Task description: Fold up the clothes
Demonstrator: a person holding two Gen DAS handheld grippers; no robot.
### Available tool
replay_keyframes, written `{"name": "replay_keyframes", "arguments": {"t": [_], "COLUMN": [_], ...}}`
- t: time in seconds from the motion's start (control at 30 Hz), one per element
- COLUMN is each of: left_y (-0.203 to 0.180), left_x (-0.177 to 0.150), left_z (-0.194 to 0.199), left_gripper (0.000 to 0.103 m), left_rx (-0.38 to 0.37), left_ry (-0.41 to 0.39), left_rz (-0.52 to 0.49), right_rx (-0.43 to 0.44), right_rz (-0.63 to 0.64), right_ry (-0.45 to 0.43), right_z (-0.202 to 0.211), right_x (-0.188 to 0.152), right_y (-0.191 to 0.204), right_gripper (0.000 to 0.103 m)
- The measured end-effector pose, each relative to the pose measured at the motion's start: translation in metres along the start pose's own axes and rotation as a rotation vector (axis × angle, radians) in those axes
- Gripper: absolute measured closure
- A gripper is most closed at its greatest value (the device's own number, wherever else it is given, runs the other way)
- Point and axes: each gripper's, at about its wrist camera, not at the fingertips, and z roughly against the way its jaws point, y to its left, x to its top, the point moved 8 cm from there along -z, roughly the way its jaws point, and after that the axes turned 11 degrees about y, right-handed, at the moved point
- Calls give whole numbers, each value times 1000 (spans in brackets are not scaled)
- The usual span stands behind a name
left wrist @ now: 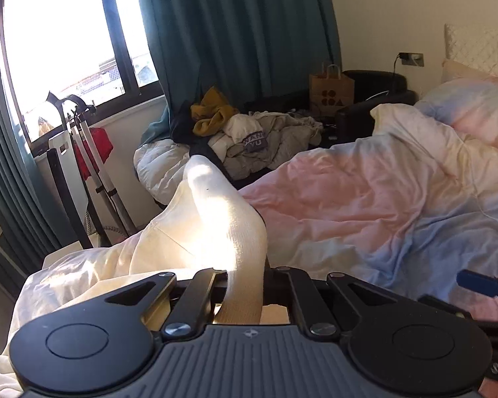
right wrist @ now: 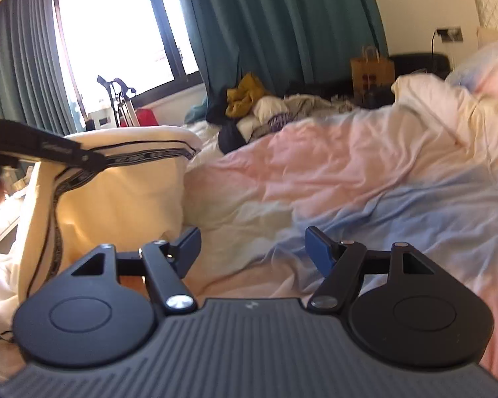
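A cream garment (left wrist: 222,219) with a ribbed white edge rises out of my left gripper (left wrist: 245,273), whose jaws are shut on that edge. In the right wrist view the same garment (right wrist: 123,192) hangs lifted at the left of the bed. It shows black patterned trim, and the left gripper (right wrist: 93,161) pinches its top. My right gripper (right wrist: 252,248) stands open just above the pastel duvet (right wrist: 315,182), to the right of the garment and holding nothing. One of its blue pads (left wrist: 478,282) shows at the right edge of the left wrist view.
A heap of other clothes (left wrist: 249,132) lies beyond the far side of the bed, with a brown paper bag (left wrist: 331,89) behind it. Pillows (left wrist: 474,109) are at the right. A metal stand (left wrist: 83,139) and teal curtains (left wrist: 235,33) flank the window on the left.
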Motion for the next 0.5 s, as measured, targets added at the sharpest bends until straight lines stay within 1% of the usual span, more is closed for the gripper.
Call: {"name": "replay_keyframes", "arguments": {"t": [0.1, 0.17, 0.27, 0.37, 0.43, 0.5], "left_y": [-10, -18, -38, -42, -39, -37], "left_x": [-28, -58, -109, -153, -171, -183], "left_z": [35, 53, 66, 65, 61, 60], "left_gripper": [97, 97, 97, 96, 96, 96], "left_rx": [-36, -56, -94, -129, -155, -168], "left_ry": [-9, -13, -7, 3, 6, 2], "left_rz": [15, 26, 20, 104, 187, 222], "right_rx": [-3, 3, 24, 92, 167, 222], "right_rz": [-30, -47, -50, -70, -121, -189], "right_ry": [-22, -36, -41, -2, 48, 104], "right_z": [13, 21, 31, 35, 36, 34], "right_x": [6, 10, 10, 7, 3, -1], "right_y": [-7, -10, -8, -4, -3, -7], "right_gripper": [32, 32, 32, 32, 32, 31]}}
